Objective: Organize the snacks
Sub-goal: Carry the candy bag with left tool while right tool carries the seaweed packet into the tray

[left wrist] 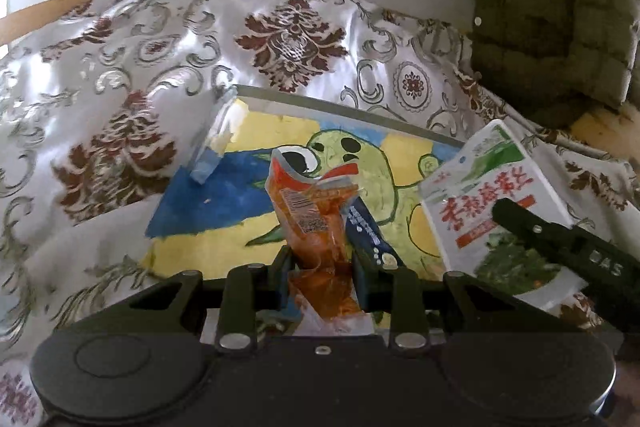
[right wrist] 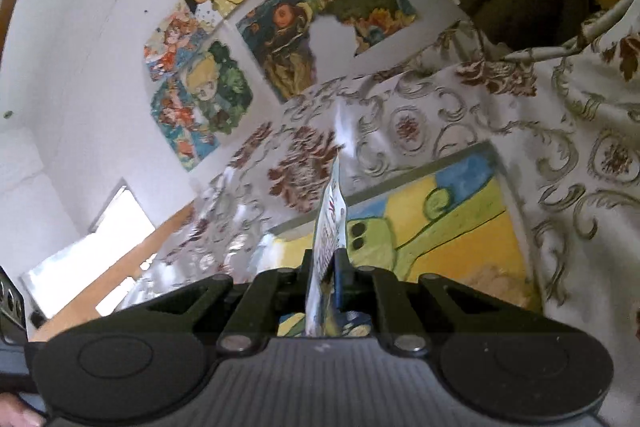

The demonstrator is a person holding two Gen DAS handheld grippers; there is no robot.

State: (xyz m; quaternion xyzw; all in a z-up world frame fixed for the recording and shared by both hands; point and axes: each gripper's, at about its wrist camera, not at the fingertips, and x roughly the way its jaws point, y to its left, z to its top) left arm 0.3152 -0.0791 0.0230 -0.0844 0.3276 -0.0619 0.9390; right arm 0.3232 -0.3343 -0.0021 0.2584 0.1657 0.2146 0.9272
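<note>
My left gripper (left wrist: 322, 263) is shut on an orange snack packet (left wrist: 310, 215), holding it upright above a painted board (left wrist: 224, 203) showing a green cartoon creature. My right gripper (right wrist: 325, 263) is shut on a white snack bag with red lettering (right wrist: 330, 219), seen edge-on in its own view. In the left wrist view the same white bag (left wrist: 492, 203) is at the right with the right gripper's black finger (left wrist: 532, 227) across it. A dark blue packet (left wrist: 368, 231) lies behind the orange one. A clear plastic piece (left wrist: 214, 147) stands at the board's left edge.
A shiny white tablecloth with brown and grey floral pattern (left wrist: 160, 47) covers the table. An olive quilted jacket (left wrist: 552, 11) sits at the back right. Colourful paintings (right wrist: 280, 39) hang on the white wall behind.
</note>
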